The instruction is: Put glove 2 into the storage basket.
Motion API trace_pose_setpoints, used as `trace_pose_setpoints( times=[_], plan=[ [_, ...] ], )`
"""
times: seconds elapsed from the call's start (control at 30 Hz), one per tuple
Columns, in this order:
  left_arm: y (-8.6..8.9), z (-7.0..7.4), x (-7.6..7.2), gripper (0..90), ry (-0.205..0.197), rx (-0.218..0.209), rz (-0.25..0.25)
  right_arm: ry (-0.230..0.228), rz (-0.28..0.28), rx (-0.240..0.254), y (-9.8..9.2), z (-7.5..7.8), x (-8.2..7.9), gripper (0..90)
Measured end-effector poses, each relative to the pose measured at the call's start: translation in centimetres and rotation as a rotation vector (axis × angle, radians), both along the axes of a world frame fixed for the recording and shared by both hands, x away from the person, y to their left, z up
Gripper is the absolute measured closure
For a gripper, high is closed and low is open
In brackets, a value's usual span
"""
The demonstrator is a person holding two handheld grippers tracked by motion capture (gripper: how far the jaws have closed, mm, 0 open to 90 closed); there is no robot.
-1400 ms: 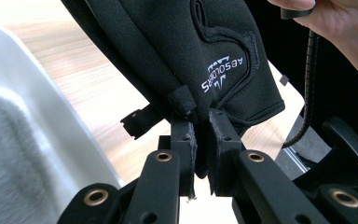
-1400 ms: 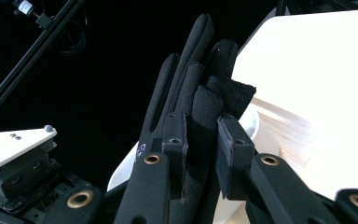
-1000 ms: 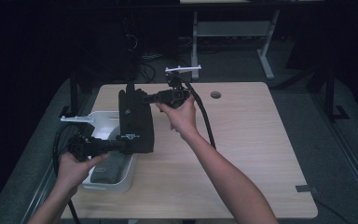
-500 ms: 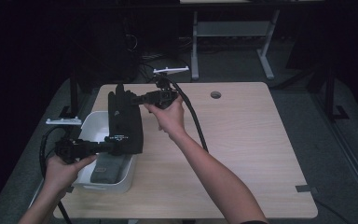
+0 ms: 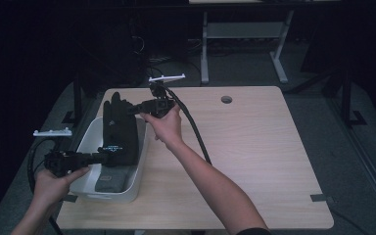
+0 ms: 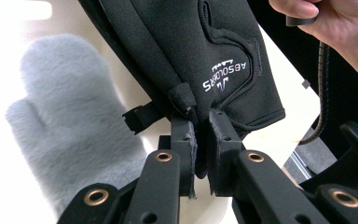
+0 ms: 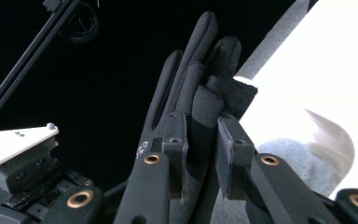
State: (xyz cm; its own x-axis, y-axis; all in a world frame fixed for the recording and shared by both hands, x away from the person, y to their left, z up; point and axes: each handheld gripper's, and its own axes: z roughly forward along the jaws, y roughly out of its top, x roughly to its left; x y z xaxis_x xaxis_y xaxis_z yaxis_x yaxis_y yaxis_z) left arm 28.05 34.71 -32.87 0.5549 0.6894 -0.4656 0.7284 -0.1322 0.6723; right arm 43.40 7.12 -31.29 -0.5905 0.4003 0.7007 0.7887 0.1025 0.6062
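1. The black glove [image 5: 121,128] is made of smooth, stretchy fabric with stitched seams, a small strap at the cuff and white lettering near the wrist.
2. It hangs stretched between the two grippers above the white bin [image 5: 136,182] at the left edge of the tabletop [image 5: 254,161], fingertips toward the far edge, cuff toward the near one.
3. The left gripper [image 5: 106,155] has its fingers pressed together on the cuff edge of the glove, seen up close in the left gripper view [image 6: 200,122].
4. The right gripper [image 5: 132,108] pinches the glove's fingertip end; its fingers [image 7: 175,135] clamp a fold of the black fabric.
5. The bin is a rounded rectangular plastic tub with smooth, glossy walls.
6. Inside it lies a grey mitten [image 6: 63,126] of fluffy, fleecy pile, thumb out to one side.
7. The tabletop is pale wood-grain laminate with a round cable hole [image 5: 226,99] near its far edge.
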Motion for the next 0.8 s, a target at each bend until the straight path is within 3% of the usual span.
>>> trace_pose_setpoints(
  times=[0.8],
  plan=[
    [2.8, -2.3, -1.2, 83.0, 0.069, 0.009, 0.028, 0.035, 0.027, -0.026, 3.6, -3.3, -0.5, 75.1]
  ],
)
